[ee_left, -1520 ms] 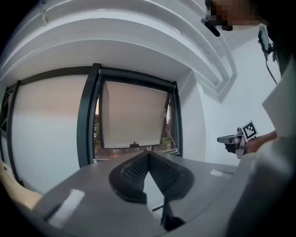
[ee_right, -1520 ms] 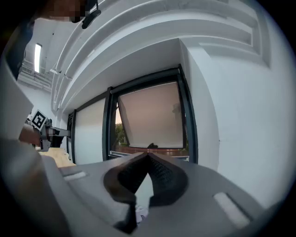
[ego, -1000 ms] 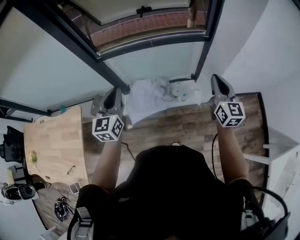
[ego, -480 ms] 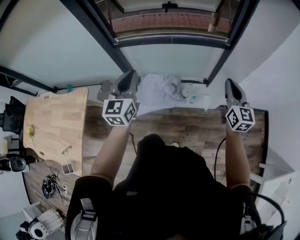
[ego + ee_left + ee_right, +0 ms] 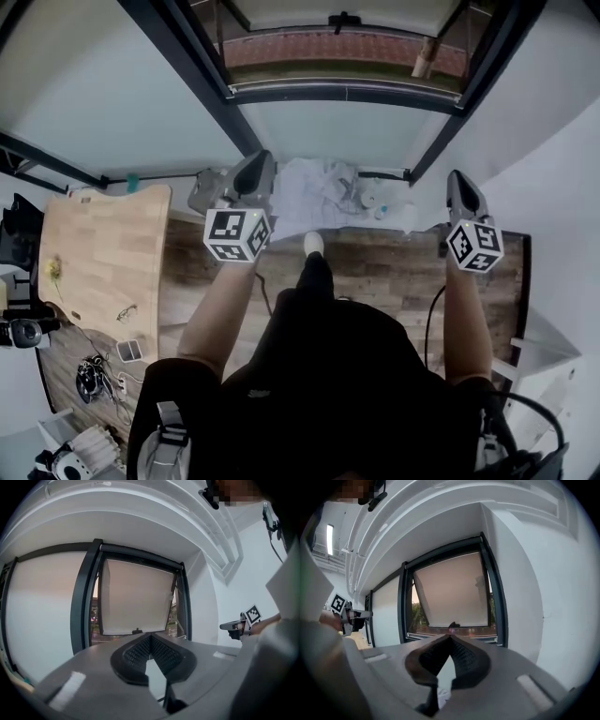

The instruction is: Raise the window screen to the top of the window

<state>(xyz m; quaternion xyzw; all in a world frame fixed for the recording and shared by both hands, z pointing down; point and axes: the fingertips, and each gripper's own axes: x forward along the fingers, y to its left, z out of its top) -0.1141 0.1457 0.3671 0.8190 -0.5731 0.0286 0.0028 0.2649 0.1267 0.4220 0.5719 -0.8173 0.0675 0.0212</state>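
Head view: the left gripper (image 5: 251, 173) and right gripper (image 5: 461, 187) are held up side by side, well apart, both pointing at the window ahead of them. The window screen (image 5: 281, 9) shows only as a pale strip beyond the dark frame (image 5: 342, 91), far in front of both grippers, with its small dark handle (image 5: 344, 19) roughly between the two. Below the left gripper and out to its left lies a wooden desk (image 5: 103, 262). On the floor between the grippers there is a crumpled white cloth (image 5: 309, 187).

Left gripper view: the left gripper (image 5: 150, 636) has its ribbed pads brought together at the tips, with nothing caught in them. Straight ahead and above the tips hangs the window screen (image 5: 136, 599) – a pale panel covering most of the opening. Its handle (image 5: 137, 631) sits just above the jaw tips in the picture, though far off. A strip of open window shows under the screen's lower edge. The right gripper (image 5: 236, 626) is off to the right.

Right gripper view: the right gripper (image 5: 450, 637) is likewise clenched on nothing, tips meeting. The window screen (image 5: 452, 592) fills the frame (image 5: 490, 588) ahead and above. It seems to hang slightly askew, though the wide lens may cause that. Its handle (image 5: 453, 624) is in line with the jaw tips – not touching them. The left gripper (image 5: 352, 616) is away to the left.
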